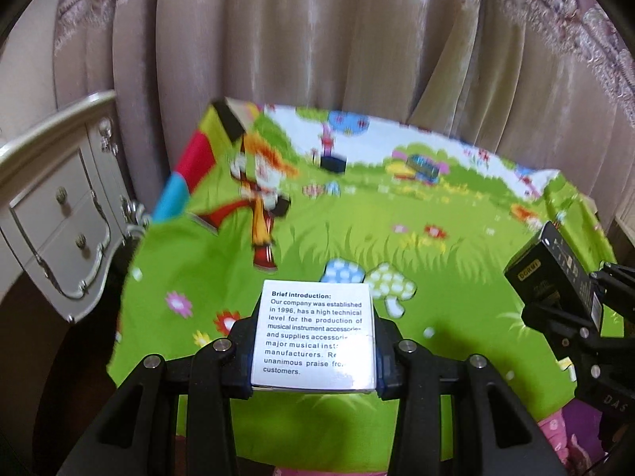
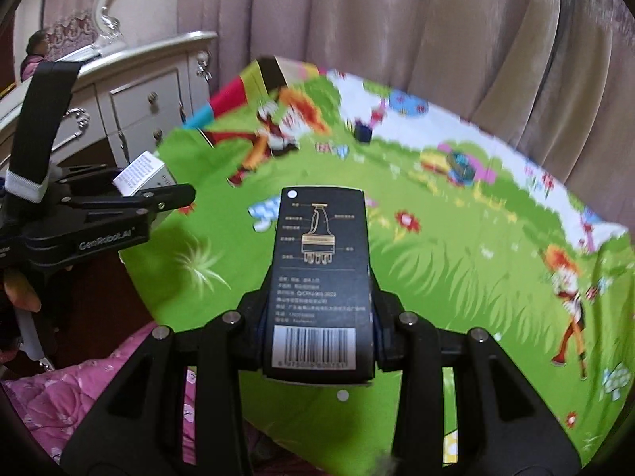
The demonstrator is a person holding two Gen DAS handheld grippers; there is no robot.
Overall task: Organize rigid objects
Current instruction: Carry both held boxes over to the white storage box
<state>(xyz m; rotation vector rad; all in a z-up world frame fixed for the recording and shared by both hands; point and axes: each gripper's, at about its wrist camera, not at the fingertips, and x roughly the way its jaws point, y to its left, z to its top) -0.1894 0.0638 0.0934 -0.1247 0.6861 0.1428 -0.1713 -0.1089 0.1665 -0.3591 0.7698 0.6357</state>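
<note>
Curtains back a table [image 1: 301, 246] under a cartoon cloth. Left hand-held gripper [image 1: 313, 361] clamps a white box [image 1: 315, 337], right hand-held gripper [image 2: 319, 337] a black box [image 2: 322, 273]; neither is placed yet.

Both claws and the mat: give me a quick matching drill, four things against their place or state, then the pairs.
Things:
1. White cardboard box with black English print
2. Black cardboard box with a barcode
3. Small dark cube-shaped object
4. Cream wooden dresser with metal knobs

Place or state:
A. Lying far back on the colourful cartoon play mat
B. Clamped in the right claw
C. Beside the mat, by the curtain
D. Clamped in the left claw

Pairs: 1-D, 2-B, 3-A, 4-C
</note>
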